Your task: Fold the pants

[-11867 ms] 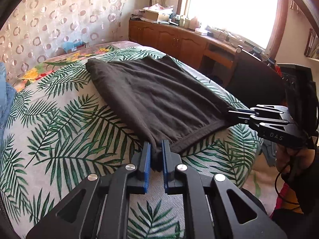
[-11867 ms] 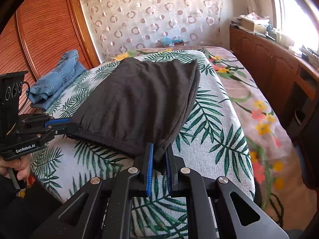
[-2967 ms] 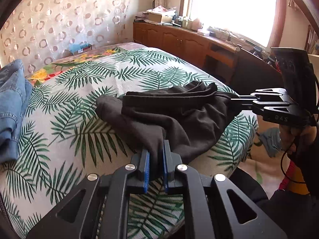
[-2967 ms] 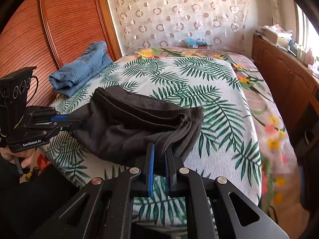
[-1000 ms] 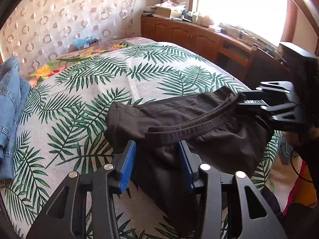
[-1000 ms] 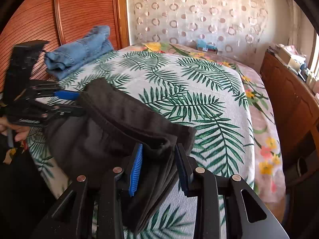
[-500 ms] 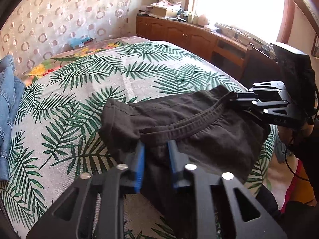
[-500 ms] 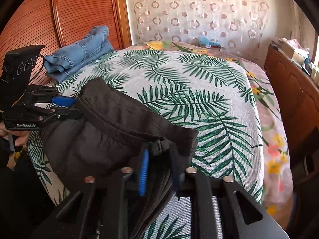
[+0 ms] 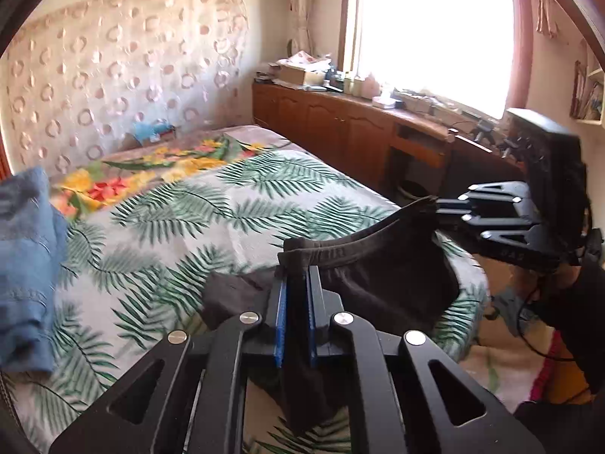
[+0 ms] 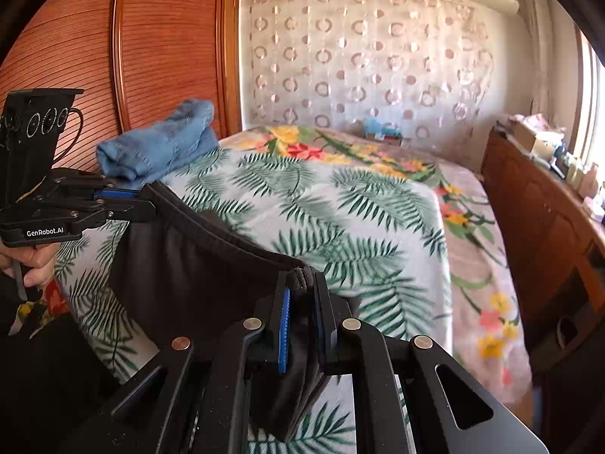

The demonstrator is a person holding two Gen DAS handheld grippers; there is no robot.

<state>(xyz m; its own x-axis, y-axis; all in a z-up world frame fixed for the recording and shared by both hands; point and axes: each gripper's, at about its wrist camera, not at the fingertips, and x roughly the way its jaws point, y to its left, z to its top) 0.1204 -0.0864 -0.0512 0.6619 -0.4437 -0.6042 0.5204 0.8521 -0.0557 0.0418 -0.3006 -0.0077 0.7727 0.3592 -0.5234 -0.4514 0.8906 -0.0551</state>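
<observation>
Dark pants [image 9: 382, 268] hang between both tools above the near edge of the bed [image 9: 234, 204], waistband stretched in a shallow sag.

L gripper [image 9: 295, 283]: jaws have just been closing, now nearly together, blue pads pinching the waistband at one end; cloth bunched down between the fingers.

R gripper [image 10: 302, 283]: same, jaws just closed in, clamped on the other end of the band, a wad of fabric poking up above the tips.

L view only: window [image 9: 435, 26] blown out w/ light, long wood cabinet [image 9: 340, 121] under it w/ clutter on top; R gripper seen from the side [image 9: 446, 210] at the band's far end; lower pant part lying on the leaf-print cover.

R view only: ribbed wood wardrobe doors [image 10: 159, 45], folded jeans [image 10: 162, 143] whole at the bed's far corner (L view shows just a blurred blue edge), L gripper side-on [image 10: 143, 204], bare hand [image 10: 34, 261] on its grip. Curtain w/ ring pattern [image 10: 359, 60] in both views.
</observation>
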